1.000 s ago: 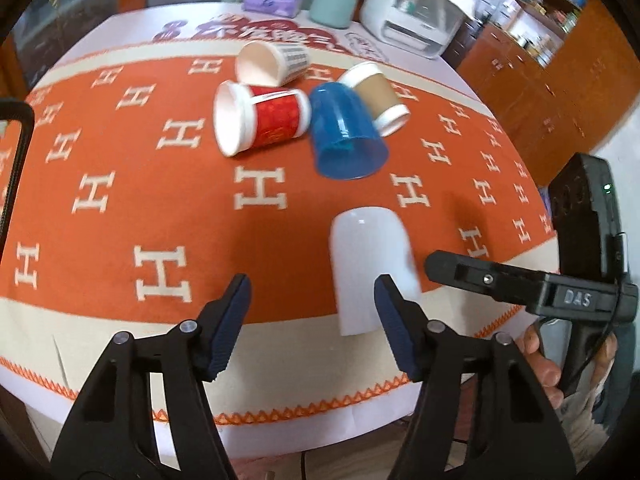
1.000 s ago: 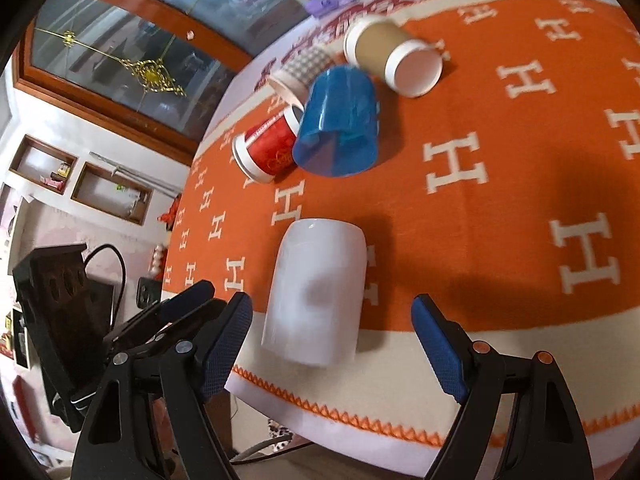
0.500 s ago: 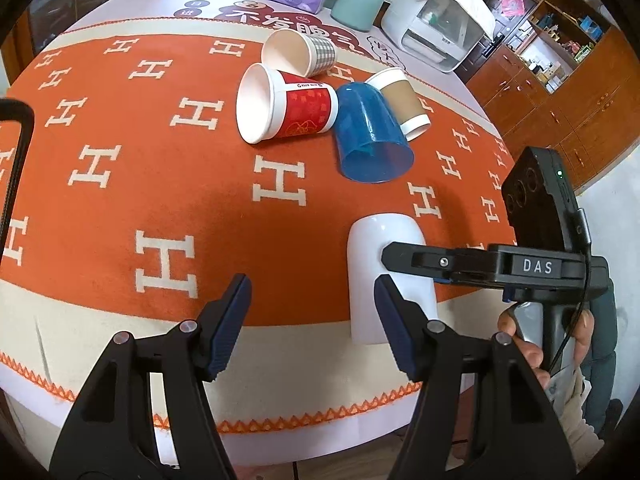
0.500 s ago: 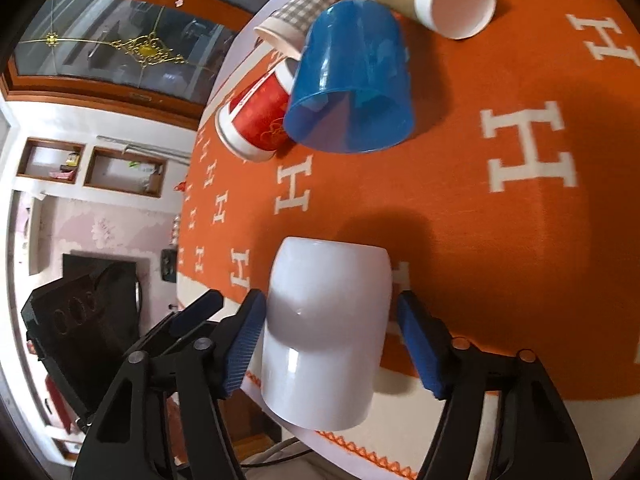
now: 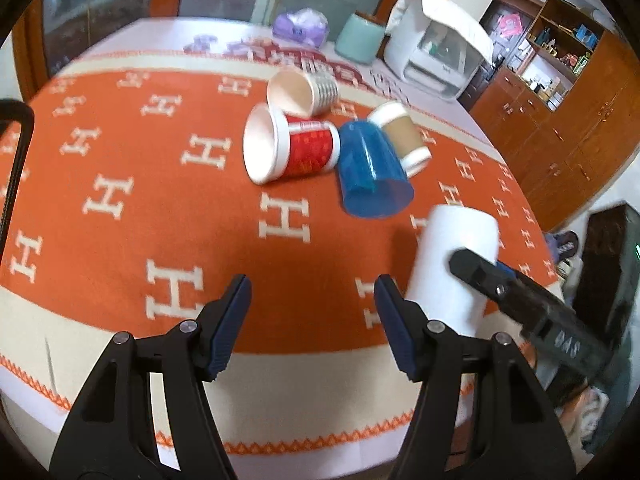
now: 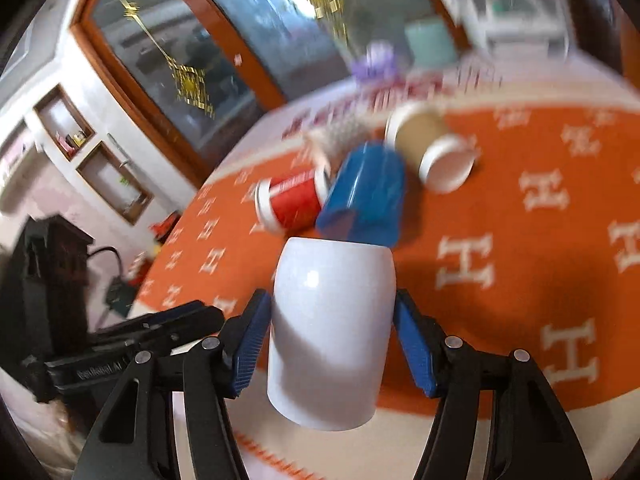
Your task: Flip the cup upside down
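- Your right gripper (image 6: 334, 348) is clamping the white cup (image 6: 332, 332) by its sides, both blue pads (image 6: 250, 344) pressing against the glossy wall, and the cup is hanging clear of the orange cloth (image 6: 500, 220), closed end pointing away from you (the open end is facing the camera side, as far as the blur allows).
- Your left gripper (image 5: 312, 320) is sitting wide open with nothing between its fingers, hovering over the near edge of the table.
- You are risking a slip: the wall is smooth and the pads are biting near the mouth end, so a quick wrist turn could let the cup rotate or drop.
- You are also working close to the table's edge, so a dropped cup could roll off.
- Swinging it forward could knock the blue cup (image 6: 364, 196) just beyond.
- Counting: one white cup in your grip, then four lying on their sides, one blue, one red (image 5: 290, 148), one brown-sleeved (image 5: 404, 136), one checked (image 5: 302, 92).
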{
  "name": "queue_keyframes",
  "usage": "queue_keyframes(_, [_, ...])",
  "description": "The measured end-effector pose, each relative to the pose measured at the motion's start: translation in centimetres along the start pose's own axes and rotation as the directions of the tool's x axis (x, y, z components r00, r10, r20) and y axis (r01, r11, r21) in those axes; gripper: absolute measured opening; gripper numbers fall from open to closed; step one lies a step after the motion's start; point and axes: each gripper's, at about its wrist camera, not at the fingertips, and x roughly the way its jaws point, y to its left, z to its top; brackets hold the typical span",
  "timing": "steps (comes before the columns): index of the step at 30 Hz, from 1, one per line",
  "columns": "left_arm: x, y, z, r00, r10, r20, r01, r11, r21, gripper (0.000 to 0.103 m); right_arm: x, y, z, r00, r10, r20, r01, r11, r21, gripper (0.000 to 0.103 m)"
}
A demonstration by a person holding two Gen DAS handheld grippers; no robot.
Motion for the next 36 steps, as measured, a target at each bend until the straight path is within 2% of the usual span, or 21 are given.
queue_keyframes(3, [-0.2,-0.3,0.1,0.997,0.038,0.060,-0.039,0.999,0.005,0.061,-0.4,0.7,-0.9,0.996,-0.046,0.074,0.050,0.997,-0.059,0.062])
queue_keyframes(6, [-0.4,-0.1,0.1,0.995,0.043,0.094,-0.043,0.999,-0.002,0.061,0.3,1.6,-2.3,0.985,-0.109,0.133,0.125,0.985,-0.117,0.062])
queue_keyframes(9, [-0.4,-0.2,-0.1,0.992,0.055,0.112,-0.057,0.998,0.013,0.061,0.5,2.5,-3.7,0.974,-0.131,0.187,0.163,0.973,-0.166,0.062])
queue_keyframes(13, [-0.2,-0.6,-0.6,0.990,0.079,0.117,-0.085,0.995,0.048,0.061,0.0,3.4,-5.4,0.965,-0.153,0.215,0.197,0.959,-0.202,0.062])
queue_keyframes(17, [-0.1,-1.0,-1.2,0.990,0.084,0.114,-0.092,0.993,0.068,0.061,-0.8,3.8,-6.7,0.962,-0.157,0.224,0.207,0.954,-0.219,0.062])
queue_keyframes(22, [-0.4,-1.2,-2.0,0.990,0.088,0.114,-0.098,0.992,0.085,0.061,-0.3,4.0,-8.0,0.979,-0.133,0.154,0.165,0.962,-0.219,0.063])
queue_keyframes(25, [-0.7,-1.2,-2.4,0.988,0.095,0.124,-0.106,0.990,0.088,0.061,0.1,4.3,-8.7,0.975,-0.163,0.151,0.195,0.952,-0.238,0.062])
queue_keyframes(30, [-0.6,-1.2,-2.6,0.990,0.092,0.110,-0.102,0.990,0.092,0.061,0.2,4.1,-8.8,0.975,-0.169,0.141,0.198,0.954,-0.226,0.063])
queue_keyframes(32, [-0.6,-1.3,-2.6,0.991,0.085,0.106,-0.095,0.991,0.094,0.061,0.0,4.0,-8.5,0.974,-0.176,0.143,0.205,0.953,-0.222,0.078])
queue_keyframes(34, [-0.7,-1.4,-2.7,0.992,0.077,0.102,-0.086,0.992,0.094,0.062,-0.6,4.1,-8.5,0.973,-0.168,0.159,0.201,0.954,-0.221,0.084])
queue_keyframes(36, [-0.9,-1.4,-2.7,0.992,0.073,0.103,-0.083,0.992,0.099,0.062,-1.2,4.3,-8.5,0.974,-0.154,0.167,0.189,0.956,-0.224,0.084])
